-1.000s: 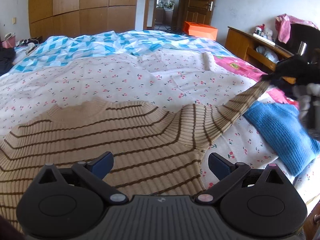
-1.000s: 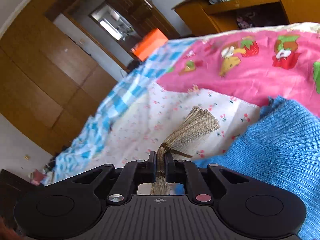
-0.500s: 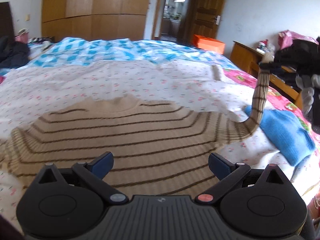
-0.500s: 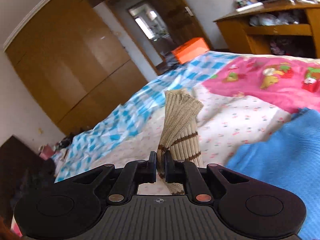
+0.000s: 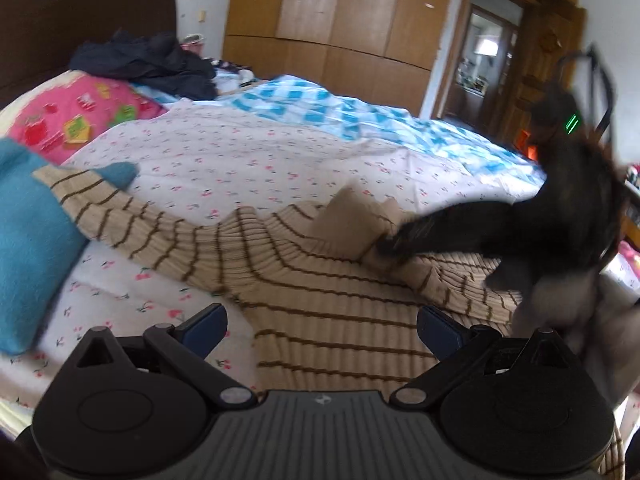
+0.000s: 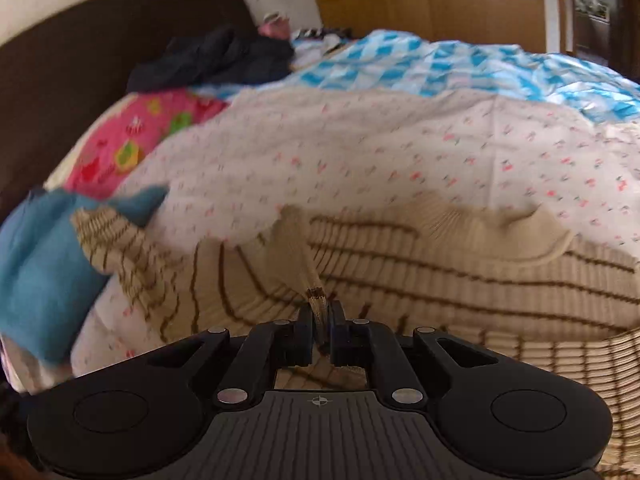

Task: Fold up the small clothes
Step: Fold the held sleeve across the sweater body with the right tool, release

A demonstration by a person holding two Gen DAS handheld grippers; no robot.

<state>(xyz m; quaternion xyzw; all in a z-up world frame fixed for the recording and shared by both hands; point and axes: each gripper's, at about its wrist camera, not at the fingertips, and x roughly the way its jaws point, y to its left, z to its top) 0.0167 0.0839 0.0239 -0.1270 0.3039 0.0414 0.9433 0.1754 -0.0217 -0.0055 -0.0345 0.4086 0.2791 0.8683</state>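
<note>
A beige sweater with brown stripes [image 5: 320, 280] lies spread on the flowered sheet [image 5: 240, 160]. My left gripper [image 5: 322, 326] hovers open over its lower part, with nothing between the blue pads. In the left wrist view my right gripper [image 5: 384, 245] is a dark blur coming in from the right, with its tip over the sweater's chest. It is shut on the cuff of one sleeve [image 6: 319, 308], which is drawn across the sweater's body [image 6: 460, 276]. The other sleeve [image 5: 84, 192] stretches left onto a folded blue sweater [image 5: 28, 248].
The blue sweater [image 6: 36, 268] sits at the bed's left side beside a pink fruit-print cloth [image 5: 68, 120]. Dark clothes [image 5: 148, 64] are heaped by the brown headboard [image 6: 80, 52]. A blue checked quilt [image 5: 320, 108] covers the far part of the bed. Behind it stand wardrobes [image 5: 340, 28] and a doorway.
My right gripper has lifted the sleeve from the bed's right side and swung it inward over the sweater's body. Both views have turned toward the headboard. The left gripper stays open.
</note>
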